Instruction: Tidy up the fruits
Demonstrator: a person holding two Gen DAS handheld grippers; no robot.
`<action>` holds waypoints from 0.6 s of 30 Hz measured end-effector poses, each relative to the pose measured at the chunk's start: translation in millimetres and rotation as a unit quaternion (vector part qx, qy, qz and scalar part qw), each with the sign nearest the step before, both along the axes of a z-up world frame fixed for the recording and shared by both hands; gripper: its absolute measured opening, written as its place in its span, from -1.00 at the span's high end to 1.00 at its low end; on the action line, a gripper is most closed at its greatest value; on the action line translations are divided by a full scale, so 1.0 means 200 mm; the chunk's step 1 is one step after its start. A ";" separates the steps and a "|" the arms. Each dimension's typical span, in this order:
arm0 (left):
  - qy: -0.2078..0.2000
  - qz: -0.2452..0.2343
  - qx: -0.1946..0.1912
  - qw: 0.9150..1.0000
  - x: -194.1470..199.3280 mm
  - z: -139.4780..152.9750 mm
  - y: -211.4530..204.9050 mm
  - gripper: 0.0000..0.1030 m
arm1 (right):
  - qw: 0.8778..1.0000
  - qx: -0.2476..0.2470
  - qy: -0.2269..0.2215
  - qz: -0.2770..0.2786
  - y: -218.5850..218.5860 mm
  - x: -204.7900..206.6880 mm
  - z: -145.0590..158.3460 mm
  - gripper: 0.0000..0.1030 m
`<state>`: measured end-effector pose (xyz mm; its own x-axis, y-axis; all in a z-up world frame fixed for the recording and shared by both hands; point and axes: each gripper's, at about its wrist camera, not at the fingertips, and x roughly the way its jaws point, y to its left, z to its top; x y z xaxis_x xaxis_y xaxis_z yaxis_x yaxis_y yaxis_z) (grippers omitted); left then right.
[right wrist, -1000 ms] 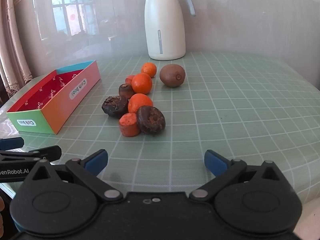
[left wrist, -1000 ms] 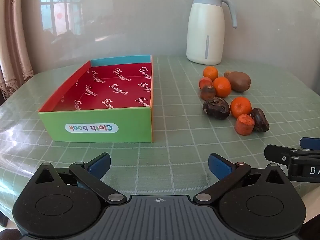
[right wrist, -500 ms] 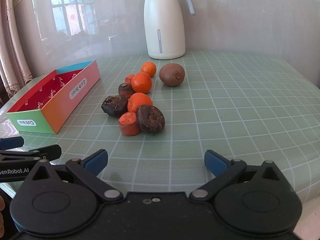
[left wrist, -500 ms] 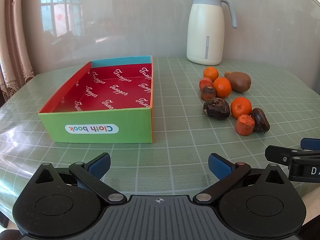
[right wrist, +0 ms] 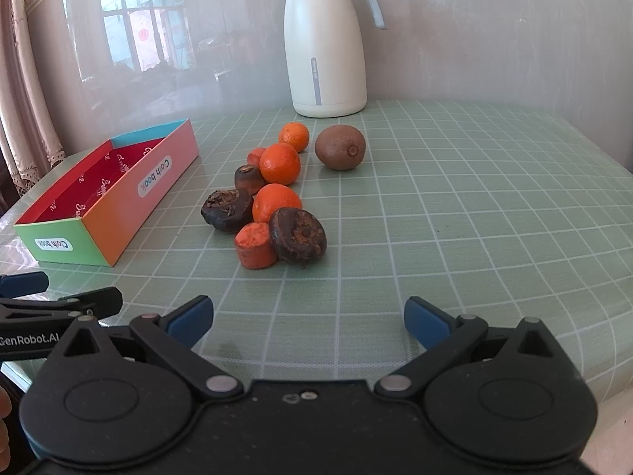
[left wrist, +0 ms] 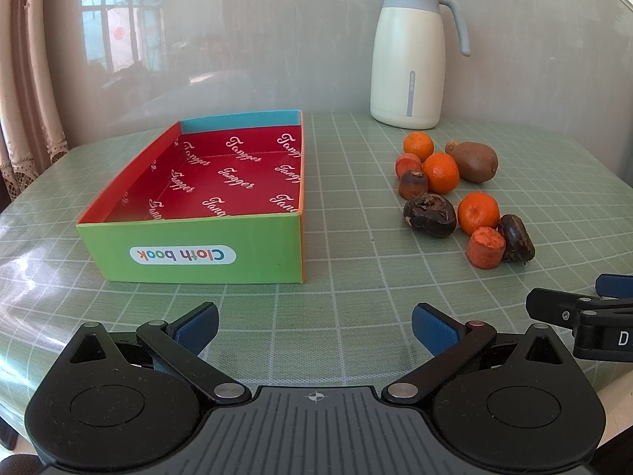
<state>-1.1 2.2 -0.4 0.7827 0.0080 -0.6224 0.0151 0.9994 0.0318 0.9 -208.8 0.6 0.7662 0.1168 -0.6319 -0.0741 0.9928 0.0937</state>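
An empty box (left wrist: pixel 190 251) with a red floor and green front wall stands on the table; it also shows at the left of the right wrist view (right wrist: pixel 118 213). A row of fruit lies to its right: tangerines (left wrist: pixel 478 213) (right wrist: pixel 276 202), a kiwi (left wrist: pixel 474 161) (right wrist: pixel 340 147), dark brown fruits (left wrist: pixel 429 220) (right wrist: pixel 297 235) and orange chunks (left wrist: pixel 486 247) (right wrist: pixel 255 246). My left gripper (left wrist: pixel 315 330) is open and empty in front of the box. My right gripper (right wrist: pixel 308 322) is open and empty in front of the fruit row.
A white jug with a grey lid (left wrist: pixel 409 55) (right wrist: pixel 327 39) stands at the back by the wall. The table has a green grid cloth (left wrist: pixel 356 261) and a rounded edge near both grippers. A curtain (left wrist: pixel 23 91) hangs at the left.
Both grippers have edged slightly forward toward the box and fruit; nothing was taken hold of and the fruit has not moved.
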 end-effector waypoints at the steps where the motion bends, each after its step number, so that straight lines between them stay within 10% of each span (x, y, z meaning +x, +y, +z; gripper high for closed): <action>1: 0.000 0.000 0.000 1.000 0.00 0.00 0.00 -1.00 | 1.000 0.000 0.000 0.000 0.00 0.00 0.00 -1.00; 18: 0.000 0.002 0.001 1.000 0.00 0.00 0.01 -1.00 | 1.000 0.001 0.000 -0.001 0.00 0.00 0.00 -1.00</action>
